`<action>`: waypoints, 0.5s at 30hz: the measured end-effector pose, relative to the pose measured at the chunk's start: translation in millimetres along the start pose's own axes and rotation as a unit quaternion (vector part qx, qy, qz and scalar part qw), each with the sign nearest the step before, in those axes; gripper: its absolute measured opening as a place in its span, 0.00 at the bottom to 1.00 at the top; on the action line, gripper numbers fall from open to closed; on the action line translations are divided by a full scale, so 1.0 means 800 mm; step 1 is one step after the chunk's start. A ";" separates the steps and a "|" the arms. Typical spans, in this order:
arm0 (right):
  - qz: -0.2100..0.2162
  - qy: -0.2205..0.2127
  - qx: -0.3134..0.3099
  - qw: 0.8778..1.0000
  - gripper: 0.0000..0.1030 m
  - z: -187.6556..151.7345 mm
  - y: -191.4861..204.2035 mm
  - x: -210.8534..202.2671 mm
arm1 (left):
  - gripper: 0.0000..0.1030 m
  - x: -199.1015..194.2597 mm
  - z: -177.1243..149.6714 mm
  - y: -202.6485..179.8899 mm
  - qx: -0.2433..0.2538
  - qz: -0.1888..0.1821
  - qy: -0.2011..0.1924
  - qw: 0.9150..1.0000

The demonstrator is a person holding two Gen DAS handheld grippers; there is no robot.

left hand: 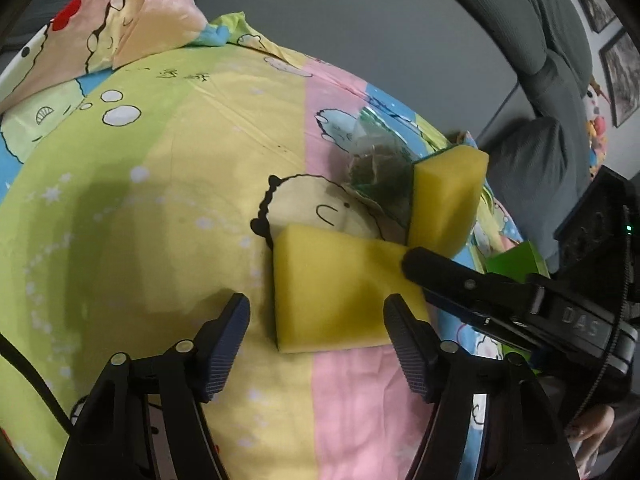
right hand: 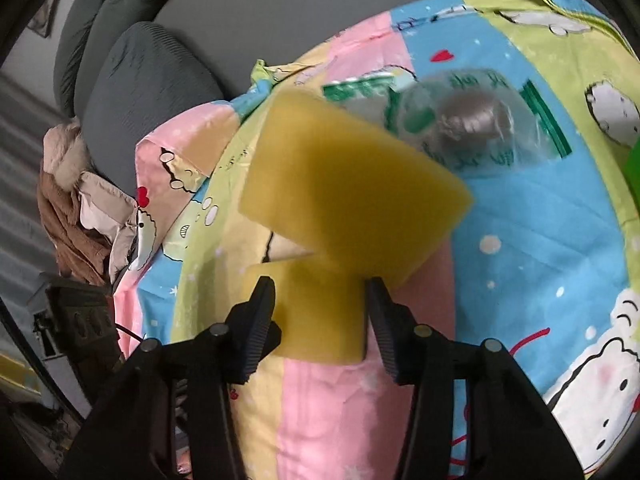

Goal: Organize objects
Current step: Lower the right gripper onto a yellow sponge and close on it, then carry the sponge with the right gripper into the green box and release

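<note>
— So, the claws?
— Right gripper (right hand: 322, 312) pinches the raised sponge (right hand: 352, 196), which stands tilted toward one o'clock. Left gripper (left hand: 316, 320) gapes empty.
— And the left's target?
— The flat sponge (left hand: 332, 288) lies on the cartoon sheet (left hand: 160, 200) at twelve, dead ahead, long axis crosswise.
— Any writing?
— "DAS" on the right tool; the bag's (right hand: 460, 120) green print blurs.

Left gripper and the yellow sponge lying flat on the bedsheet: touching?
Cannot tell. Left wrist view: one finger of the left gripper clears the flat sponge with a visible gap; the other overlaps its corner.
</note>
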State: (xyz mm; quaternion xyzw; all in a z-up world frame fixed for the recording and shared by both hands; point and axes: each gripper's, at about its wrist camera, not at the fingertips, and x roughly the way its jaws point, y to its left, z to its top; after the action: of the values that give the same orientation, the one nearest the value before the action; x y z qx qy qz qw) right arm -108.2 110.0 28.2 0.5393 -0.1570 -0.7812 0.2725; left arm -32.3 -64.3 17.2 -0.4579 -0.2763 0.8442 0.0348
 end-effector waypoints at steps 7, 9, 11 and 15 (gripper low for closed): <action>0.010 0.027 0.009 1.000 0.46 -0.005 -0.008 0.019 | 0.56 0.002 -0.006 -0.011 0.021 0.002 0.006 1.000; 0.012 0.026 0.007 1.000 0.46 -0.007 -0.007 0.018 | 0.56 0.001 -0.008 -0.014 0.027 0.003 0.004 1.000; 0.014 0.025 0.012 1.000 0.46 -0.010 -0.009 0.014 | 0.56 -0.005 -0.010 -0.020 0.033 -0.001 0.000 0.999; 0.014 0.004 0.005 1.000 0.46 -0.016 -0.005 -0.010 | 0.56 -0.025 -0.015 -0.045 0.064 -0.005 -0.025 0.998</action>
State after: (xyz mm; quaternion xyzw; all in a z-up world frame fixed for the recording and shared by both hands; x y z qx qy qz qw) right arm -95.3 119.0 27.4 0.5413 -0.1674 -0.7744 0.2818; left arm -18.2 -35.2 45.0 -0.4318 -0.2250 0.8713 0.0617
